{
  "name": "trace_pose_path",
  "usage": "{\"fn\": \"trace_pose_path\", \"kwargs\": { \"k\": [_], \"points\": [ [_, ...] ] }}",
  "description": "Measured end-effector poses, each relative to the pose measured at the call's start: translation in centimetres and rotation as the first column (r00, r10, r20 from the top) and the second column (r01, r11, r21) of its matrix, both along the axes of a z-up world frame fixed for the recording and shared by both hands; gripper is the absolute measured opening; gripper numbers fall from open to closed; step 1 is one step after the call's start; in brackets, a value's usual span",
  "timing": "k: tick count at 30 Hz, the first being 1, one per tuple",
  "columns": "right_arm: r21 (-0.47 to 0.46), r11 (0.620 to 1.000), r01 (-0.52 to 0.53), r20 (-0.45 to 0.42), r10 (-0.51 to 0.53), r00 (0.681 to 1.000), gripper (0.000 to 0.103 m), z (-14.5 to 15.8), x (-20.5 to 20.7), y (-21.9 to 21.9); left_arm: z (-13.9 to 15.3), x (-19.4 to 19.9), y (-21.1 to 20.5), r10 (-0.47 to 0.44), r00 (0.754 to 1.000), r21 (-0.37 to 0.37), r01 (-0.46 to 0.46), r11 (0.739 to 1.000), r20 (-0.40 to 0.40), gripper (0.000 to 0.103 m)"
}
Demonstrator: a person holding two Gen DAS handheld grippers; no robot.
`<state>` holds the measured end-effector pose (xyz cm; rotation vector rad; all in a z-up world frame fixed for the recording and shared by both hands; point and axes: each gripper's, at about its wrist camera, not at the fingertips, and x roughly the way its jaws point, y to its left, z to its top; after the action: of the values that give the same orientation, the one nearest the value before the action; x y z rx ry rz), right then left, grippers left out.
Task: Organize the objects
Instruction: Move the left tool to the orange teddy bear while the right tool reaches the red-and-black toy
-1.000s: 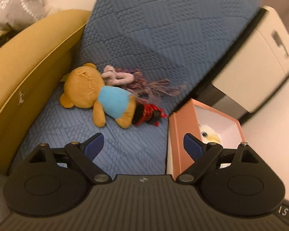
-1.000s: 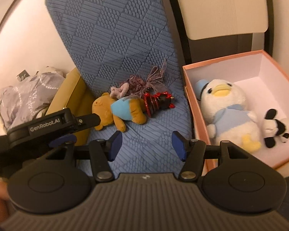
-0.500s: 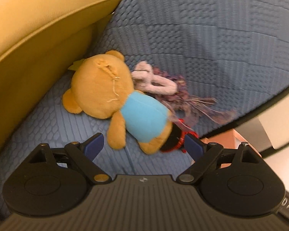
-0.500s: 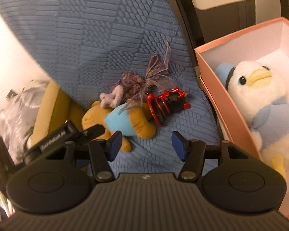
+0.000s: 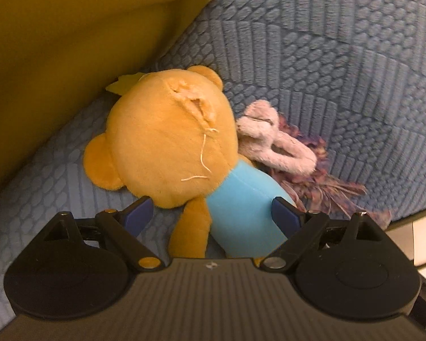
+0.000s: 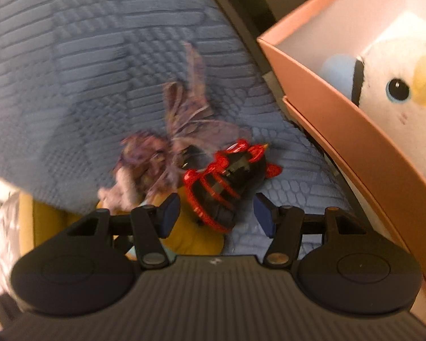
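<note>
Yellow armrest crowds the bear; pink box walls the right.

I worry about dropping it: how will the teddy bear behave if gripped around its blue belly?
The teddy bear looks plush, so it should squash between the open left gripper fingers. Its big head will probably flop. A torn seam with loose threads might open further.

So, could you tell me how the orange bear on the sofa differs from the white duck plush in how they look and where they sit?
The orange bear lies face down on the blue sofa cover, while the white duck plush sits inside the pink box. The bear is orange with a light blue top; the duck is white with a yellow beak. The open left gripper straddles the bear; no gripper is at the duck. Both are soft toys.
</note>
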<state>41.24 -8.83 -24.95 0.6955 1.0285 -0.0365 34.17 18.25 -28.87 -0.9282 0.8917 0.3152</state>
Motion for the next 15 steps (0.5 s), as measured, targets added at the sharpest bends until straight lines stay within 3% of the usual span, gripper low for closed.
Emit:
{"fn": "trace_pose_path", "kwargs": {
  "k": [9, 15],
  "points": [
    [0.082, 0.982, 0.168, -0.054, -0.164, 0.985, 0.061, -3.4, 2.0, -2.3, -1.5, 0.7, 0.4, 0.078, 0.996, -0.105, -0.074, 0.992, 0.037, 0.093],
    [0.093, 0.981, 0.172, -0.038, -0.170, 0.985, 0.062, -4.1, 3.3, -2.4, -2.4, 1.3, -0.1, 0.107, 0.994, -0.182, -0.100, 0.978, 0.030, 0.092]
  ]
}}
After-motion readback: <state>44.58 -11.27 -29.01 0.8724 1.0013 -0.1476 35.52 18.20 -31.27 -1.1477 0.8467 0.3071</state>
